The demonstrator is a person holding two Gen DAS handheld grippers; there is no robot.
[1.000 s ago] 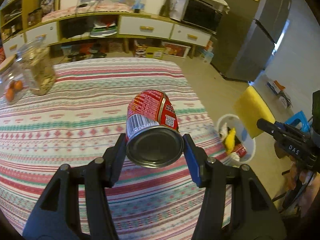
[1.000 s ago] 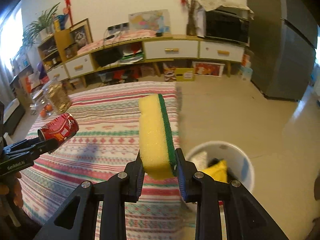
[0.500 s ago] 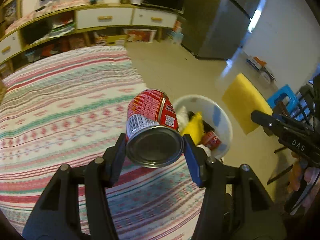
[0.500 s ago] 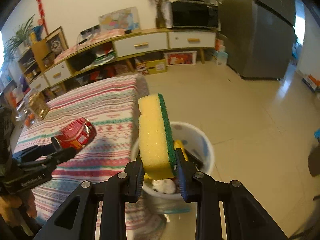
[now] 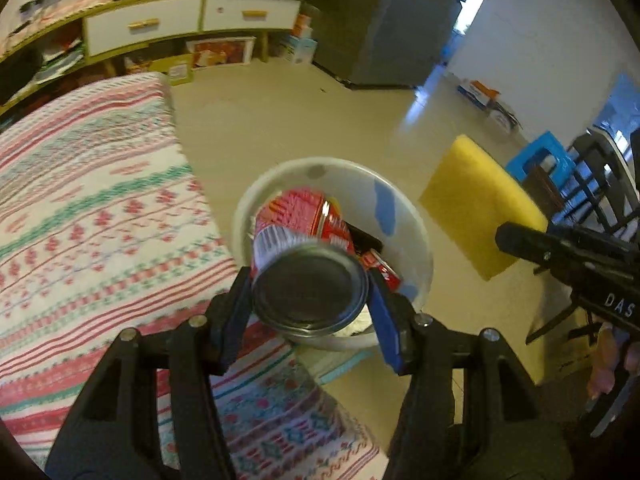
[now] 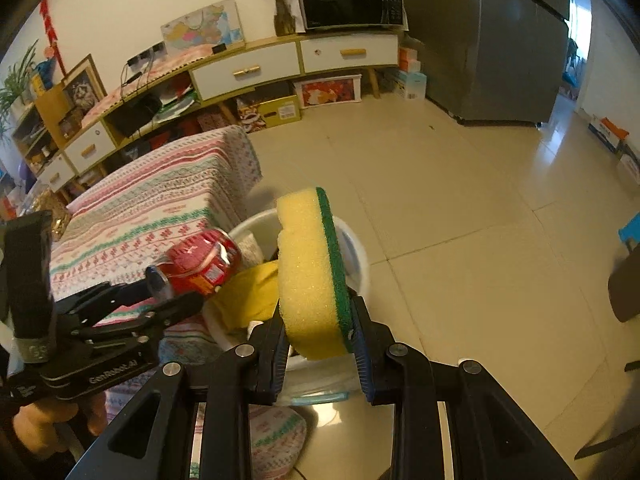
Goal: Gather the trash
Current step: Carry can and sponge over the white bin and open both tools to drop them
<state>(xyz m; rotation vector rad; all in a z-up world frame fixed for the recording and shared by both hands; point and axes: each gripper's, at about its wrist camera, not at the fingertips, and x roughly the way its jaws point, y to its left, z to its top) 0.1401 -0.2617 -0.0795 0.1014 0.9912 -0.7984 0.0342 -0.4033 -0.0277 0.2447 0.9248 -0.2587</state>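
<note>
My left gripper (image 5: pixel 310 300) is shut on a red tin can (image 5: pixel 304 256), its silver base toward the camera. The can hangs over the white trash bin (image 5: pixel 404 220) on the floor beside the table. My right gripper (image 6: pixel 320 334) is shut on a yellow sponge with a green scouring side (image 6: pixel 312 272), held upright above the same bin (image 6: pixel 358 256). In the right wrist view the left gripper (image 6: pixel 168 296) and its can (image 6: pixel 202 260) hover over the bin's left rim. In the left wrist view the sponge (image 5: pixel 480 204) shows at right. Yellow and red trash lies inside the bin.
A table with a striped patterned cloth (image 5: pixel 88 216) stands left of the bin. A low cabinet with white drawers (image 6: pixel 280 64), a microwave (image 6: pixel 350 0) and a grey fridge (image 6: pixel 512 40) line the far side. A blue stool (image 5: pixel 540 160) and a dark chair (image 5: pixel 592 184) stand right.
Both grippers swung from over the table to above the bin, carrying the can and the sponge. The bin now sits directly beneath the can, and the jars on the table have left view.
</note>
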